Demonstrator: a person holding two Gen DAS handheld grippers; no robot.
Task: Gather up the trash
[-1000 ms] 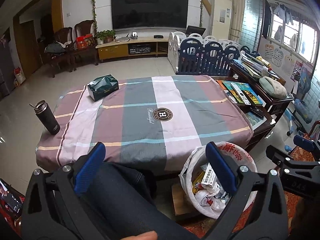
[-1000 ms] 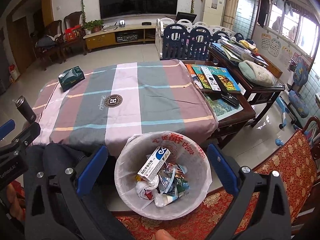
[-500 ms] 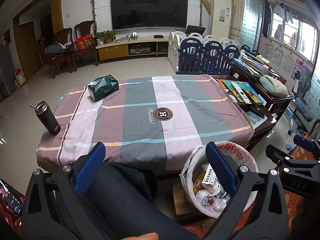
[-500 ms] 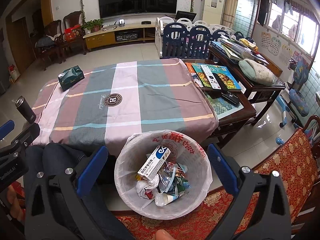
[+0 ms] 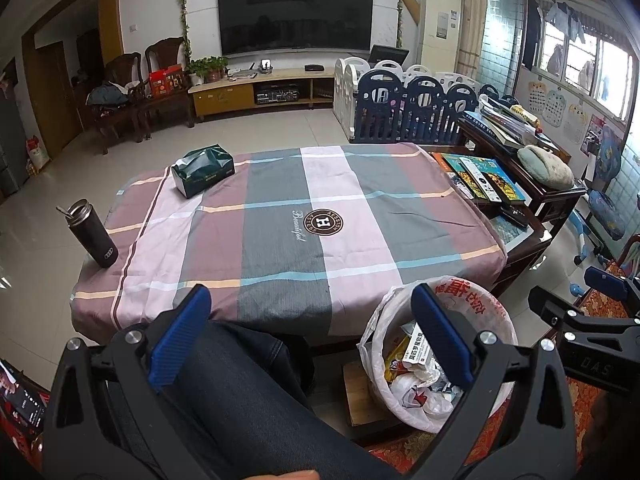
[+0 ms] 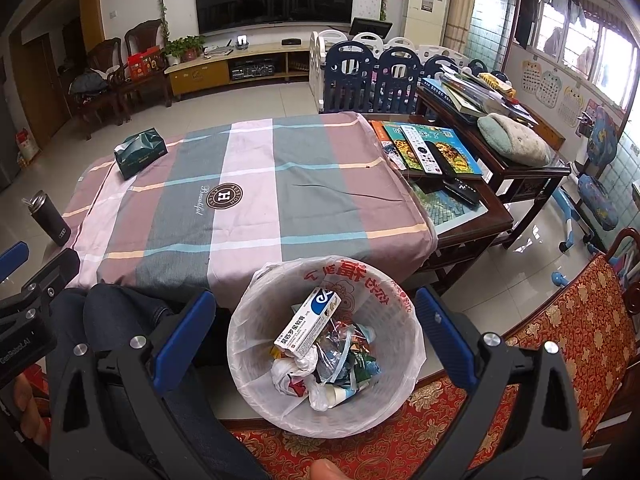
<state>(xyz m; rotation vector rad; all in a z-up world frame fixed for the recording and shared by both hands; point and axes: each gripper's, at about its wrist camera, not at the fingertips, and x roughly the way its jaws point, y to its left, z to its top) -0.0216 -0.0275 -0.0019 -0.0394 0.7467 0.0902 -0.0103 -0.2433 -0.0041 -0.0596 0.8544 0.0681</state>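
A white trash bin point(image 6: 384, 408) lined with a plastic bag stands on the floor in front of the table; it also shows in the left wrist view point(image 5: 492, 308). It holds a white and blue medicine box point(image 6: 308, 322) and several wrappers. My right gripper point(image 6: 312, 340) is open and empty, held above the bin. My left gripper point(image 5: 308, 332) is open and empty, held over the person's dark-trousered leg point(image 5: 240, 384), left of the bin.
The table has a striped cloth point(image 5: 288, 216) with a green tissue pack point(image 5: 202, 170) and a black tumbler point(image 5: 92, 234) on it. A side table point(image 6: 460, 208) with books and remotes stands to the right. A red patterned seat point(image 6: 568, 320) is at lower right.
Both grippers stay open and nearly still. The views have shifted only slightly; the bin and table items have not moved.
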